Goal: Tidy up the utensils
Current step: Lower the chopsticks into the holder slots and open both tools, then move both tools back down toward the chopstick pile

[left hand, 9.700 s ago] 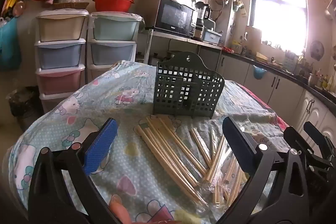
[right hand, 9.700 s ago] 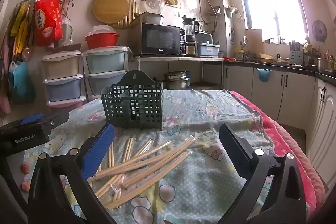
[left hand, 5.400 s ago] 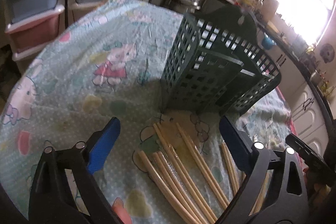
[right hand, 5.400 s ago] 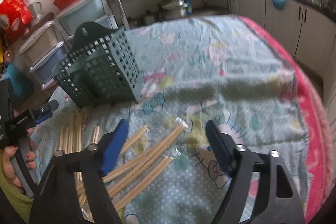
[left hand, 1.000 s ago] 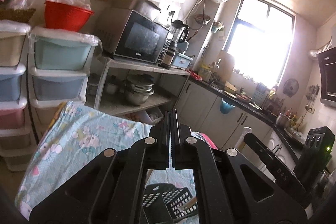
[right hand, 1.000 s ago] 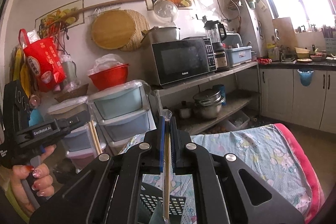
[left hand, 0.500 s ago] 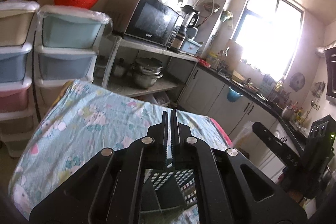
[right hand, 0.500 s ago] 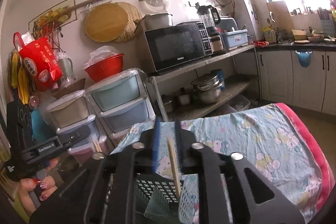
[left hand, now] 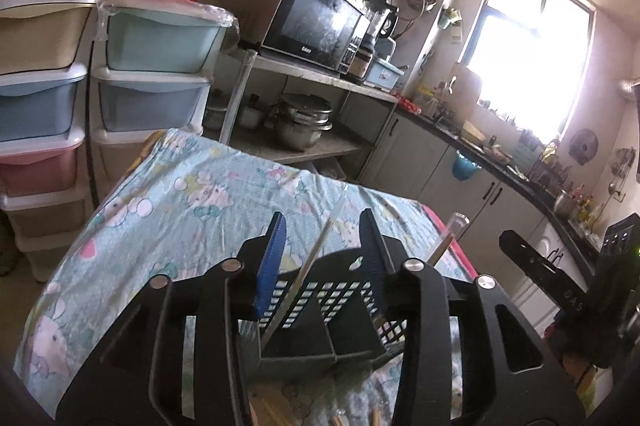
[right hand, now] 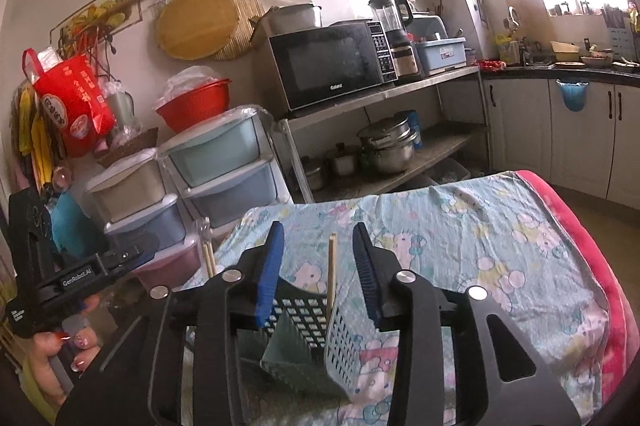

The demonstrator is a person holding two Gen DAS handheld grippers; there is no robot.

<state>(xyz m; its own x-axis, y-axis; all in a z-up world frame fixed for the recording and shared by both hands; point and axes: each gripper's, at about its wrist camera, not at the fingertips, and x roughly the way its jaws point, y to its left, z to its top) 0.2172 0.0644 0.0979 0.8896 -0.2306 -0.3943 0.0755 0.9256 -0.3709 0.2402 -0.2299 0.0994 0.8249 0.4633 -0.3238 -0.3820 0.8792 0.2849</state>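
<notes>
A dark green lattice utensil basket stands on the cloth-covered table, right below both grippers; it also shows in the right wrist view. My left gripper is open above it, and a plastic-wrapped pair of chopsticks stands loose in the basket between the fingers. A second wrapped pair leans in the basket's right side. My right gripper is open, with a wooden chopstick pair standing upright in the basket between its fingers. The other pair shows at the left.
The table carries a light blue cartoon cloth with a pink edge. Loose chopsticks lie under the left gripper. Stacked plastic drawers, a microwave shelf and kitchen counters stand behind the table.
Both grippers have opened from shut. The chopstick pairs they held now stand free in the basket. Both cameras tilted down toward the basket.
</notes>
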